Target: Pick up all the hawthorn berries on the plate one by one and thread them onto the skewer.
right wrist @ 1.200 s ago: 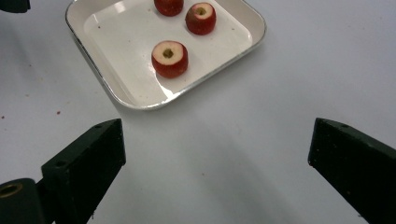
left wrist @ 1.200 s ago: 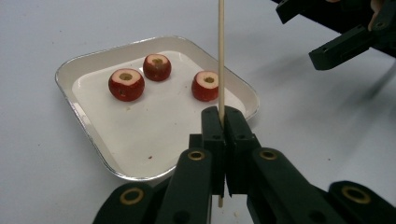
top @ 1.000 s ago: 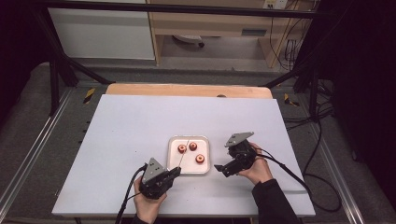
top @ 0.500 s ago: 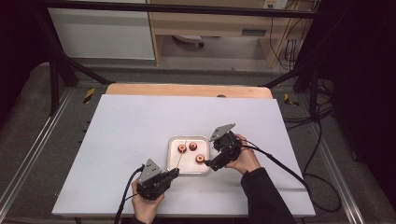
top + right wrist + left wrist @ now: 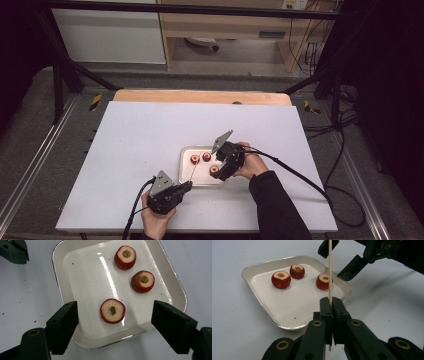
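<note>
Three red cored fruits lie in a white tray [image 5: 186, 150]. My left gripper [image 5: 330, 301] is shut on a thin wooden skewer [image 5: 330, 270] that stands upright in front of the tray's near corner; in the high view that gripper [image 5: 188, 185] sits just below the tray. My right gripper [image 5: 115, 311] hovers over the tray's right side, open. Its jaws have just been closing. The nearest fruit [image 5: 112, 310] lies between them, with clear gaps on both sides. The other two fruits [image 5: 125, 257] [image 5: 143, 281] lie farther along the tray.
The tray rests on a white tabletop [image 5: 150, 130] with a wooden strip [image 5: 200, 96] along the far edge. Black cables [image 5: 300, 175] trail from both grippers toward the near and right sides. Dark frame posts and a grey floor surround the table.
My right gripper has moved left from beside the tray to above its right side. The left gripper and skewer have stayed put.
</note>
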`<state>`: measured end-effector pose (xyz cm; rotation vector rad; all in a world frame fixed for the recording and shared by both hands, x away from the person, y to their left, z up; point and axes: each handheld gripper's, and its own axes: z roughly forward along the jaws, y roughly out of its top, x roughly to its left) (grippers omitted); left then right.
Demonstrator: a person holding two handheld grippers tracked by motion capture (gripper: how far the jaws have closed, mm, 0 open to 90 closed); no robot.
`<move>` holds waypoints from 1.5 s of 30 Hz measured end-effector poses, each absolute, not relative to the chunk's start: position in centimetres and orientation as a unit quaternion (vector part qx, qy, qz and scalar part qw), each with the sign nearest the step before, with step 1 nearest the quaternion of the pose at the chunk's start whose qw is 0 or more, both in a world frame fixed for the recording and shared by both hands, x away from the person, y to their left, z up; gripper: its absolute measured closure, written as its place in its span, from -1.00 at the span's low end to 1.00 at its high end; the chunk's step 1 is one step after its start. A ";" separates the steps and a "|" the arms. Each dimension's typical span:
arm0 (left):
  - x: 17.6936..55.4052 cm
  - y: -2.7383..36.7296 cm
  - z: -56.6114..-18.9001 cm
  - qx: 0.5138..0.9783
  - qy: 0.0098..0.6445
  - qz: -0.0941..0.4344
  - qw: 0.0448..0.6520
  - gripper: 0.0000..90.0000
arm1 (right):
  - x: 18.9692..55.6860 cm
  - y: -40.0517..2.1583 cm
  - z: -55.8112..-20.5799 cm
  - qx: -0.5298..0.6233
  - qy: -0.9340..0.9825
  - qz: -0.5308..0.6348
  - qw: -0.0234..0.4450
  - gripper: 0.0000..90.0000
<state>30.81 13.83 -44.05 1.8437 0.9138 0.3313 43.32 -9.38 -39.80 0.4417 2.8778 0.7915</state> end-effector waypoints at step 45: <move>30.8 13.8 -44.1 0.766 0.374 0.136 0.504 0.97 | 44.3 -8.4 -40.8 0.132 0.962 0.237 0.029 0.32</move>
